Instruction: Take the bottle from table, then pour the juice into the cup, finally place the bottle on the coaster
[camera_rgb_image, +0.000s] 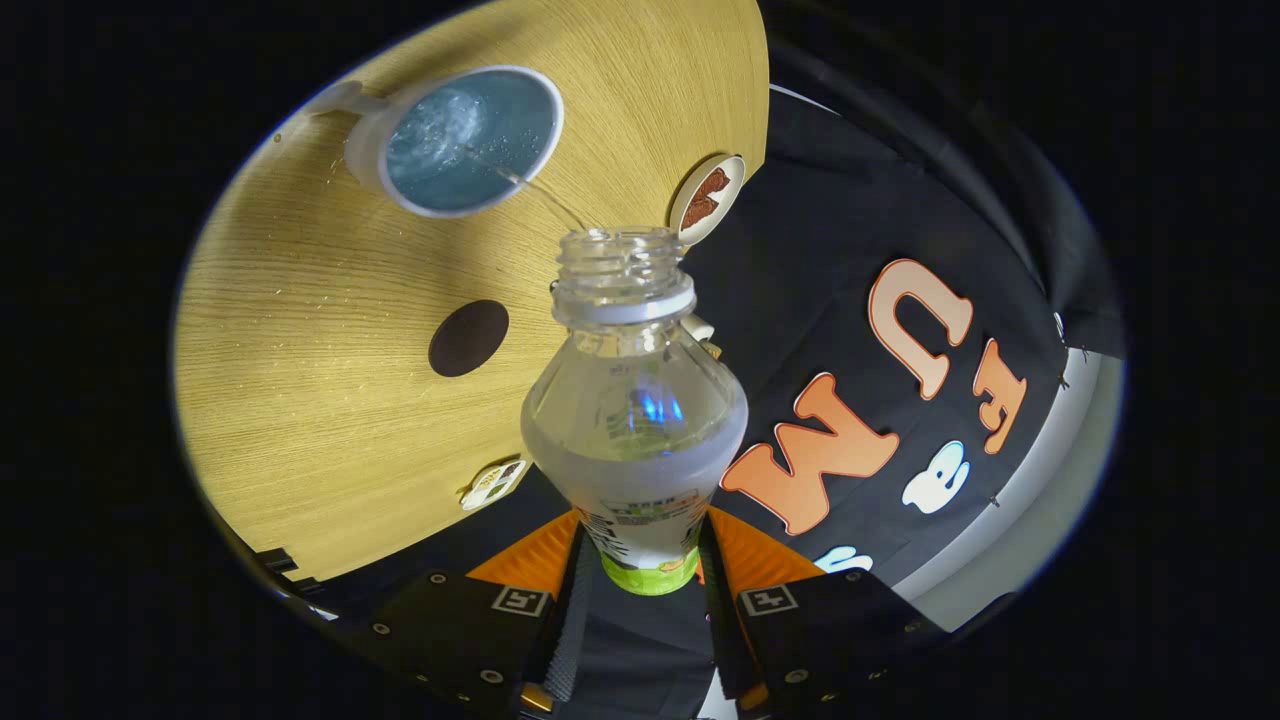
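Clear plastic fills the middle of the gripper view: an uncapped bottle (634, 420) is clamped between the two fingers of the gripper (640, 570), which are closed against its lower body, one on each side, over its printed label and a green band near the base. The whole gripper is rolled and tipped steeply, so the wooden table (330, 430) appears to stand on edge beyond the fingers and the bottle's threaded open mouth points toward it. Cloudy pale liquid sits in the bottle's shoulder and lower body, while the neck looks mostly clear. From the lip of the mouth a thin stream of liquid (530, 190) arcs across to a white cup (455, 140) that stands on the table well beyond the bottle. The cup has a handle on its far side and holds bluish, bubbling liquid; the stream lands inside its rim. On the bare wood between the cup and the bottle lies a dark round coaster (468, 338), apart from both. A round white disc with a brown mark (707, 198) sits at the table's edge just beside the bottle's mouth, and a small printed sticker (492, 483) lies at the table's edge near the bottle's body. Behind the table hangs the booth's black cloth wall (830, 260). The hand holding the gripper is out of sight behind the camera.
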